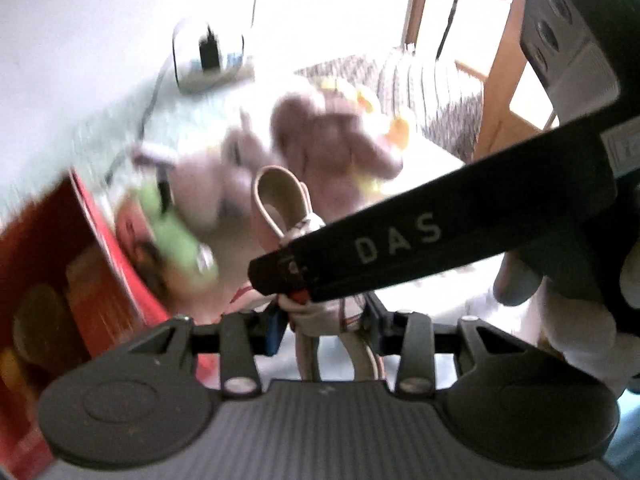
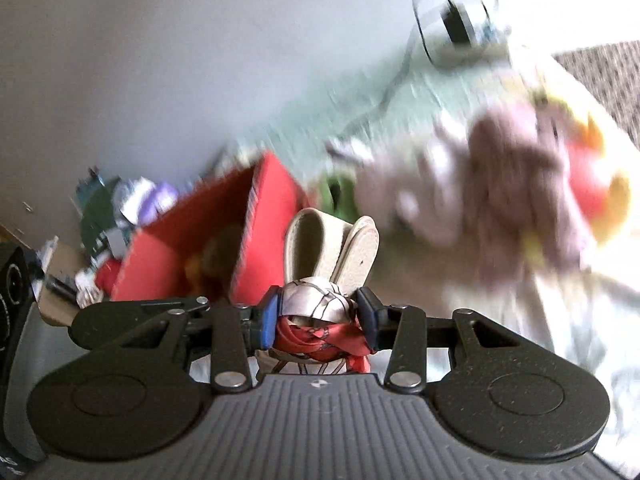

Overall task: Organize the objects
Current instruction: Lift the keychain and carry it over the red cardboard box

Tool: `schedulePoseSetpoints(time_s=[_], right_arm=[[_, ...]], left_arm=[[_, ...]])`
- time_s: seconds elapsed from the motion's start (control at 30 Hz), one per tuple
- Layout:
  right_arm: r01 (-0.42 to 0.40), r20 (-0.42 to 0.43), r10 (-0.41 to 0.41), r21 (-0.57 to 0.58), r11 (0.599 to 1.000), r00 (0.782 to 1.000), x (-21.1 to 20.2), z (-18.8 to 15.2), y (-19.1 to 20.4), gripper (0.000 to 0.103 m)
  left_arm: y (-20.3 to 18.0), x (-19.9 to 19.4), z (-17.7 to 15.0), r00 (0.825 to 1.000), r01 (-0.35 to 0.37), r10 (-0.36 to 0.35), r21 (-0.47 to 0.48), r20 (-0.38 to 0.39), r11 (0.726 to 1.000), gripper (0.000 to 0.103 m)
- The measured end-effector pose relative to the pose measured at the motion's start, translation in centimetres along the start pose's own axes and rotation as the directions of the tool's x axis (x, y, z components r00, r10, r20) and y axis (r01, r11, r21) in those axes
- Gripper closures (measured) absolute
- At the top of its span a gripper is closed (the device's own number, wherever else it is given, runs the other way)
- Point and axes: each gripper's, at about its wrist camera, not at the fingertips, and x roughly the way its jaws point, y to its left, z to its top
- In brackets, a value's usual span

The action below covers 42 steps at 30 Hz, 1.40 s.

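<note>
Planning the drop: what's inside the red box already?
In the red box, blurred yellow-orange and brown shapes show at the bottom. What they are is unclear, and its near wall hides the rest.

Overexposed window glare, heavy motion blur
</note>
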Motion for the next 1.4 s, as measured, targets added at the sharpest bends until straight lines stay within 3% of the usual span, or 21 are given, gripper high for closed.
schedulePoseSetpoints(time_s=[0.17,0.33,0.5,0.7,1.0,1.17,1.4], right_arm=[[-0.065,0.071,0.074,-0.112,0.992,0.995,0.4,3.1,3.2,0.059],[-0.158,0.066,0.172,-0.178,0.971,0.983,3.2,5.0,7.0,0.060],[-0.244,-0.007,0.247,-0.188,0.951,0.969,8.0,5.3,11.2,0.060],[-0.302,-0.131,0.284,-0.148,0.942,0.950,13.9,4.0,14.8,0.060],[-0.298,-0.266,0.257,-0.127,0.946,0.929,20.0,1.9,18.7,0.065],[-0.270,-0.311,0.223,-0.114,0.956,0.924,22.5,1.4,19.1,0.065],[-0.212,-0.380,0.158,-0.104,0.972,0.911,25.0,0.9,19.2,0.062]], left_arm=[[1.1,-2.8,2.8,0.990,-0.095,0.094,-0.003,0.107,0.996,0.061],[4.4,-6.2,3.2,0.967,-0.191,0.196,-0.047,0.161,0.980,0.061],[9.0,-8.7,1.1,0.938,-0.298,0.313,-0.114,0.149,0.948,0.060],[15.7,-9.8,-2.1,0.921,-0.362,0.384,-0.208,0.071,0.909,0.060],[22.0,-9.7,-7.1,0.907,-0.418,0.418,-0.253,-0.058,0.872,0.060],[25.2,-8.5,-8.7,0.913,-0.408,0.396,-0.280,-0.098,0.869,0.061],[26.6,-6.8,-9.9,0.920,-0.391,0.367,-0.276,-0.136,0.878,0.061]])
